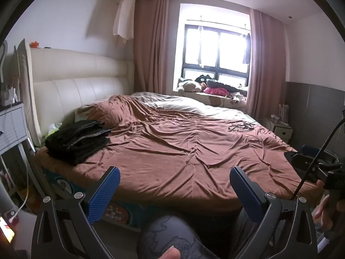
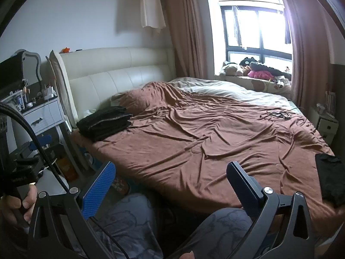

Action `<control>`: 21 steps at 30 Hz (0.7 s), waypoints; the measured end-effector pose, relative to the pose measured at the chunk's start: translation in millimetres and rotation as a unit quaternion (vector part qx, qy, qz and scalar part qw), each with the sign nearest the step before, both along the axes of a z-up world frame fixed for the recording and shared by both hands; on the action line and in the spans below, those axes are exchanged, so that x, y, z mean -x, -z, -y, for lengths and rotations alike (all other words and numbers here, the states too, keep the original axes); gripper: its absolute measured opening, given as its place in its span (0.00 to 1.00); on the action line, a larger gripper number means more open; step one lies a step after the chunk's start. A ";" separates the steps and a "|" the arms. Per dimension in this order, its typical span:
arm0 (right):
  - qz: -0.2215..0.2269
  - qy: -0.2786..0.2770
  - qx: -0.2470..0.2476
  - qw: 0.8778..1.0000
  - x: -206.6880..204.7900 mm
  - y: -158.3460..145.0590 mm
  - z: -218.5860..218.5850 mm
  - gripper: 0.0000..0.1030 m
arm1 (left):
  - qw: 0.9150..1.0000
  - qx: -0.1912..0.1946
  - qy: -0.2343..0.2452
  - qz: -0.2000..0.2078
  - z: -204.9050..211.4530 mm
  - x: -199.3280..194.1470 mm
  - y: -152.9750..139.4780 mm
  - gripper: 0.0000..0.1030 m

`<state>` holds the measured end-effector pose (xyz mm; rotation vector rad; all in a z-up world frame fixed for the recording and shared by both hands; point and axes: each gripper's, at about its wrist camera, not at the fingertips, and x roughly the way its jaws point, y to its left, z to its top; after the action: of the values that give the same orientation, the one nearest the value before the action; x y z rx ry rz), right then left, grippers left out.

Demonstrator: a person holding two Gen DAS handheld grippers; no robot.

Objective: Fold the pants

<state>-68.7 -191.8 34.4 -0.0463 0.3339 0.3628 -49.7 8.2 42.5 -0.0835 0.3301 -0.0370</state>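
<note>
Wrinkled matt cloth bedspread [image 1: 183,146], glossy padded headboard [image 1: 82,79] (leather-like), dark cloth pants [image 1: 77,140]

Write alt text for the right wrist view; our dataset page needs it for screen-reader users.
An open right gripper with blue pads hovers at the near edge of a bed with a rumpled brown sheet. A stack of folded dark pants lies near the headboard, and another dark garment lies on the bed at right. A curtained window lights the room.

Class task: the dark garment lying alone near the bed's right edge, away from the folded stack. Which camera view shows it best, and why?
The right wrist view: the dark garment lies in plain sight on the brown sheet. In the left wrist view only a dark sliver shows, mostly hidden behind the other tool.
</note>
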 end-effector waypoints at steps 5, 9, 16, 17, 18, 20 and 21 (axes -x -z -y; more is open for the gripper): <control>0.000 0.001 -0.002 1.000 1.1 -0.1 3.0 1.00 | 1.000 -0.004 -0.004 0.003 0.4 2.8 -1.4 0.99; -0.001 0.000 -0.004 1.000 1.2 0.4 4.1 1.00 | 1.000 -0.004 -0.005 0.002 1.2 3.3 -1.4 0.99; -0.001 0.001 -0.001 1.000 1.9 -1.0 3.5 1.00 | 1.000 -0.004 -0.006 0.003 0.5 3.0 -1.7 0.99; -0.001 0.001 -0.001 1.000 2.3 -1.2 3.4 1.00 | 1.000 -0.003 -0.009 0.004 0.6 3.9 -1.9 0.99; -0.002 0.002 -0.001 1.000 2.7 -1.5 3.6 1.00 | 1.000 -0.003 -0.008 0.005 1.0 5.0 -2.1 0.99; -0.001 0.001 -0.001 1.000 2.5 -1.7 3.9 1.00 | 1.000 -0.002 -0.006 0.005 0.8 6.1 -2.5 0.99; -0.001 0.001 0.000 1.000 2.4 -1.6 3.8 1.00 | 1.000 -0.002 -0.007 0.006 0.8 6.2 -2.6 0.99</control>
<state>-71.1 -195.6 35.9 -0.0450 0.3362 0.3606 -55.9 7.5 45.1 -0.0819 0.3184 -0.0232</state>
